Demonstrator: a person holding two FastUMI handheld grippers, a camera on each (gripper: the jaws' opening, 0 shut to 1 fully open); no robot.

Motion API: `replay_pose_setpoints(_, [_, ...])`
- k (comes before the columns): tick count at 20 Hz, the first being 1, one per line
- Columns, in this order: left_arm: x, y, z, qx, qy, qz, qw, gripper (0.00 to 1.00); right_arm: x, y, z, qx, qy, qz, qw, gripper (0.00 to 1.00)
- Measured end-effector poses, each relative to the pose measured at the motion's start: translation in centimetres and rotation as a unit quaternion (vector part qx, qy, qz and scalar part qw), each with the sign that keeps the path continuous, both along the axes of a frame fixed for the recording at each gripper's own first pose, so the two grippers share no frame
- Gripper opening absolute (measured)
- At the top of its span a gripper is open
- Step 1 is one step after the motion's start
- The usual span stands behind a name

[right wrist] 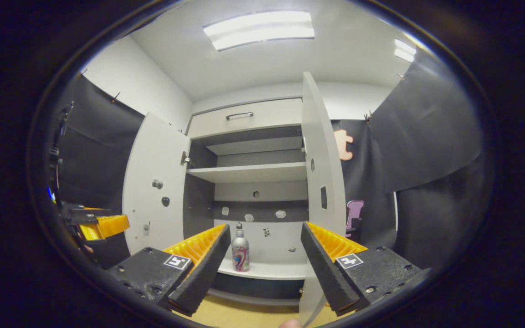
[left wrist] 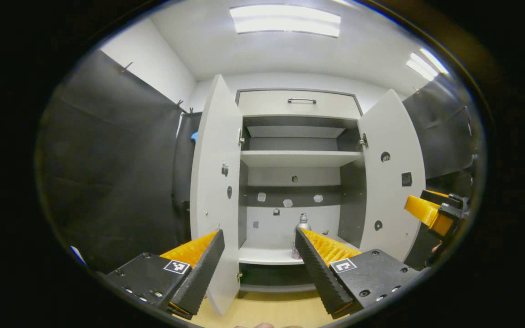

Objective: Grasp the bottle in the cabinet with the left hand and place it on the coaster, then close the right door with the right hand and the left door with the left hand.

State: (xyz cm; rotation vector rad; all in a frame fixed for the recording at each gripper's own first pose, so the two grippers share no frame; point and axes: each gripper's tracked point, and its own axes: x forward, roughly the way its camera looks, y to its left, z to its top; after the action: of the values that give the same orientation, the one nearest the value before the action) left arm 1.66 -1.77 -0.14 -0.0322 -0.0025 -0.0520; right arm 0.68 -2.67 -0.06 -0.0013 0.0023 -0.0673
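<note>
No legible text on anything.

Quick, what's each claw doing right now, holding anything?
Left claw: open, holding nothing, facing the bottle in the cabinet.
Right claw: open, holding nothing.

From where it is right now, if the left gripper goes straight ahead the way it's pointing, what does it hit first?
Probably nothing before the open white cabinet. The left gripper points between the doors; the small silver bottle stands just right of centre, depth unclear.
</note>
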Motion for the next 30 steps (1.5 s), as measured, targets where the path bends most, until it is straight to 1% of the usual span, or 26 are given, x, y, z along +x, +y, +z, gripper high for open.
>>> replay_pose_setpoints(4, [0.7,-0.6,-0.2,0.0,0.001,-0.004,1.0,1.0,0.0,-0.8,-0.1,0.001,0.001,-0.008,1.0,1.0])
replay_pose_setpoints(8, [2.5,-2.9,-1.0,0.004,0.01,-0.03,0.999,1.0,-0.8,-2.2,0.2,-0.009,-0.001,-0.026,1.0,1.0])
replay_pose_setpoints(9, [3.1,-3.6,-1.3,0.004,0.014,-0.037,0.999,0.92,-1.3,-2.8,0.2,-0.012,-0.002,-0.035,0.999,1.0])
replay_pose_setpoints(10, [3.6,-4.5,-1.6,0.001,0.017,-0.046,0.999,1.0,-1.7,-3.4,0.3,-0.015,-0.003,-0.043,0.999,1.0])
replay_pose_setpoints(12, [4.6,-6.6,-2.4,-0.003,0.023,-0.068,0.997,1.0,-2.7,-4.6,0.4,-0.02,-0.003,-0.062,0.998,1.0])
replay_pose_setpoints(14, [6.0,-8.0,-3.5,0.001,0.032,-0.082,0.996,1.0,-3.9,-6.1,0.4,-0.026,-0.001,-0.084,0.996,1.0])
replay_pose_setpoints(15, [6.9,-8.6,-4.0,0.003,0.035,-0.087,0.996,0.96,-4.5,-6.9,0.4,-0.03,0.0,-0.097,0.995,1.0])
replay_pose_setpoints(16, [7.8,-9.2,-4.4,0.003,0.039,-0.094,0.995,0.96,-5.2,-7.7,0.5,-0.034,0.001,-0.111,0.993,1.0])
replay_pose_setpoints(17, [8.6,-9.8,-5.0,0.003,0.043,-0.101,0.994,1.0,-6.0,-8.5,0.6,-0.036,0.002,-0.126,0.991,1.0])
replay_pose_setpoints(21, [11.6,-12.0,-6.5,0.003,0.057,-0.118,0.991,1.0,-9.4,-11.6,0.7,-0.041,0.007,-0.188,0.981,1.0])
replay_pose_setpoints(23, [13.2,-12.8,-7.1,0.001,0.06,-0.124,0.99,1.0,-11.3,-12.9,0.7,-0.046,0.011,-0.219,0.974,1.0])
replay_pose_setpoints(24, [14.0,-13.2,-7.5,0.001,0.063,-0.129,0.99,0.96,-12.3,-13.6,0.8,-0.048,0.013,-0.235,0.971,1.0])
replay_pose_setpoints(25, [14.7,-13.5,-7.8,0.001,0.064,-0.129,0.99,1.0,-13.2,-14.1,0.9,-0.05,0.013,-0.249,0.967,1.0])
replay_pose_setpoints(26, [15.5,-13.6,-8.3,0.003,0.067,-0.127,0.99,1.0,-14.0,-14.6,1.0,-0.051,0.014,-0.261,0.964,1.0])
replay_pose_setpoints(27, [16.3,-13.7,-8.7,0.005,0.068,-0.126,0.99,0.96,-14.8,-15.0,0.9,-0.051,0.015,-0.273,0.96,1.0])
replay_pose_setpoints(30, [18.7,-14.0,-10.0,0.01,0.076,-0.119,0.99,0.96,-16.5,-15.9,1.1,-0.049,0.017,-0.297,0.953,1.0])
